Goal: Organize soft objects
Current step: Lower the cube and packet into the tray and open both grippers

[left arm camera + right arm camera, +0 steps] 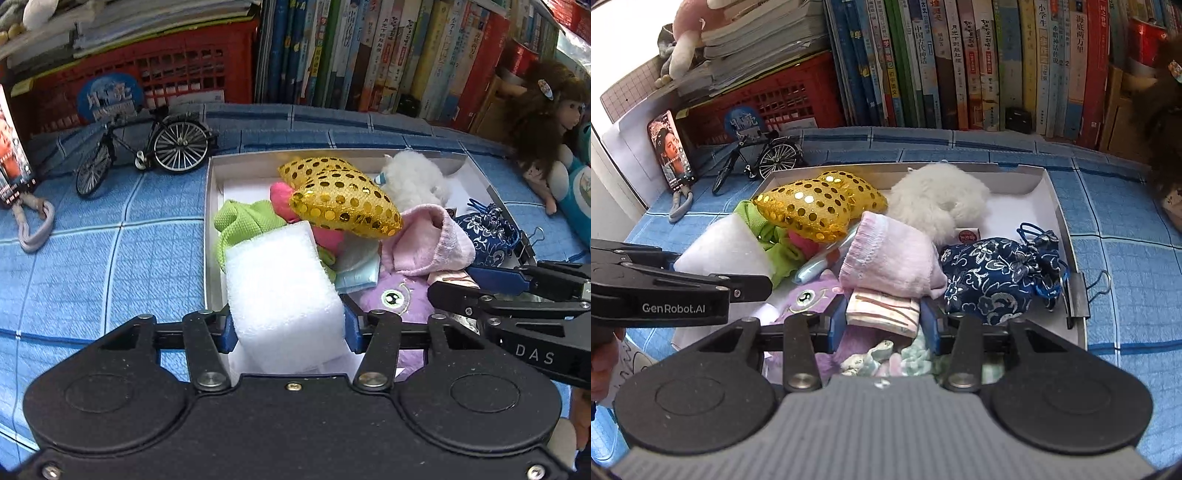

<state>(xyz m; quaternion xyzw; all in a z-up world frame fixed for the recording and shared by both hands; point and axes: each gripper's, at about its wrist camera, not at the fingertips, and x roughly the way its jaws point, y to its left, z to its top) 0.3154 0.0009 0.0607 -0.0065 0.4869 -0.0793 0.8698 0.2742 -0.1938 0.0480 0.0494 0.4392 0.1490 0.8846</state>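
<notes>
A shallow white box (213,192) on the blue checked cloth holds several soft things: a gold sequined cushion (340,195), a white fluffy toy (413,181), a pink sock (428,240), a navy floral pouch (990,280), a purple plush (395,295) and green cloth (247,221). My left gripper (288,325) is shut on a white foam block (280,280) over the box's near left corner. My right gripper (882,325) is shut on a pink striped folded cloth (882,308) just in front of the pink sock (886,258).
A model bicycle (147,151) and a propped phone (672,147) stand left of the box. Behind are a red crate (166,70) and a row of books (388,51). A doll (546,122) leans at the right. A binder clip (1078,295) grips the box's right rim.
</notes>
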